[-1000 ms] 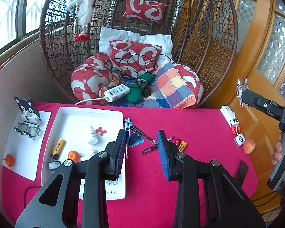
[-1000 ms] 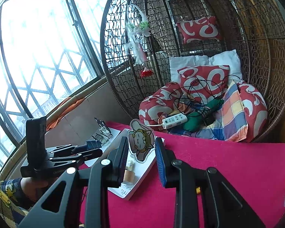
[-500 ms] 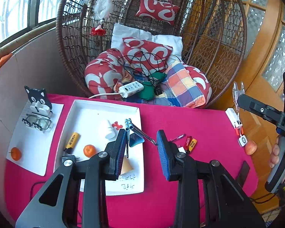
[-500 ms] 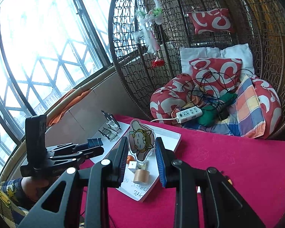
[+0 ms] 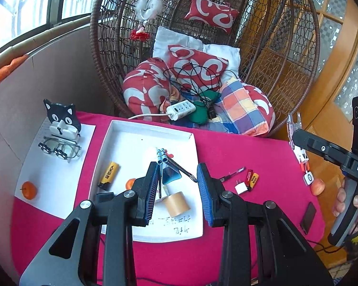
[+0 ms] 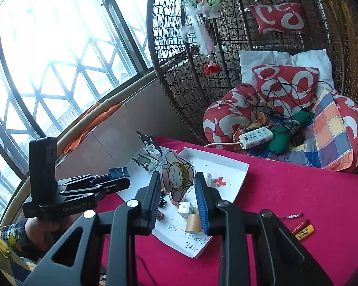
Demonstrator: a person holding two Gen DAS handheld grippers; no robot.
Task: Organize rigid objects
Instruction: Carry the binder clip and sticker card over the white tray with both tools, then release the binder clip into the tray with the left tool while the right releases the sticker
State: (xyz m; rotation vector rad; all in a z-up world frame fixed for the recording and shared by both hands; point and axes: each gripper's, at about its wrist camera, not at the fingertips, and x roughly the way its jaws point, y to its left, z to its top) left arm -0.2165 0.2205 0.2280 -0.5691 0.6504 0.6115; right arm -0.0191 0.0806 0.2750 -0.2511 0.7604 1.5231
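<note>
Red cloth: white tray (image 5: 121,133) holds lighter (image 5: 109,173); left tongs (image 5: 178,188) pinch binder clip (image 5: 165,166) (right: sticker (image 6: 176,178)).

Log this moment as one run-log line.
left hand-held gripper: holds blue binder clip | right hand-held gripper: holds cartoon cat figure | white tray: ahead, partly filled

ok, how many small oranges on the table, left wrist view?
2. One orange on the white sheet, far left; another in the white tray, partly behind the fingers of the left gripper. These may hide more.
</note>
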